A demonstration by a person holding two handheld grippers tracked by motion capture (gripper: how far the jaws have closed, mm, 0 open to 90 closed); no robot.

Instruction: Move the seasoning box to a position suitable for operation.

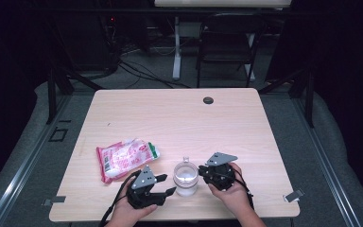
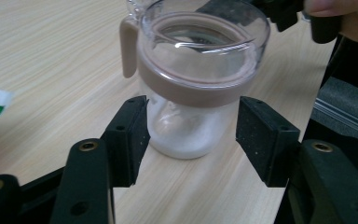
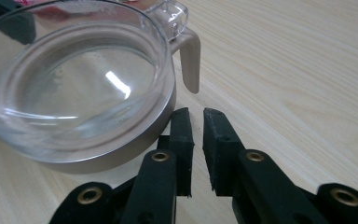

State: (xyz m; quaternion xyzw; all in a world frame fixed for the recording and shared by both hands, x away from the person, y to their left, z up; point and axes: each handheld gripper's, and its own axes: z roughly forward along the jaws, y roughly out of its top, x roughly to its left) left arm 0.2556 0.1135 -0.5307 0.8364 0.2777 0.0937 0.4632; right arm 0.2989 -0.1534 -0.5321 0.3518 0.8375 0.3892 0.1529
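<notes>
Desk: Jaws first — how do they stand?

Photographer: Left gripper (image 1: 169, 184), at the near edge of the tabletop (image 1: 179, 113), has its jaws spread wide on either side of a small clear jar (image 1: 185, 178). In the left gripper view the two black pads flank the jar's lower half, a gap showing on each side, neither pressing the glass. Right gripper (image 1: 201, 170) has its jaws nearly together, a narrow slit between them and nothing in it.

Desk: Does the right one touch the jar?

Photographer: Its tips sit just beside the tan band under the clear lid (image 3: 70, 79); whether they touch it I cannot tell.

Desk: What else is on the tabletop?

Photographer: Pink-and-white packet (image 1: 125, 158) with a green corner, lying flat to the left of the jar, just beyond the left gripper. Round dark cap (image 1: 208, 100) is set into the wood at the far edge. Nothing lies between either gripper and the jar.

Desk: And the jar itself?

Photographer: Upright, white powder (image 2: 182, 135) in its lower part, tan handle (image 2: 128, 46) on the far side, standing between the two grippers near the front edge.
</notes>
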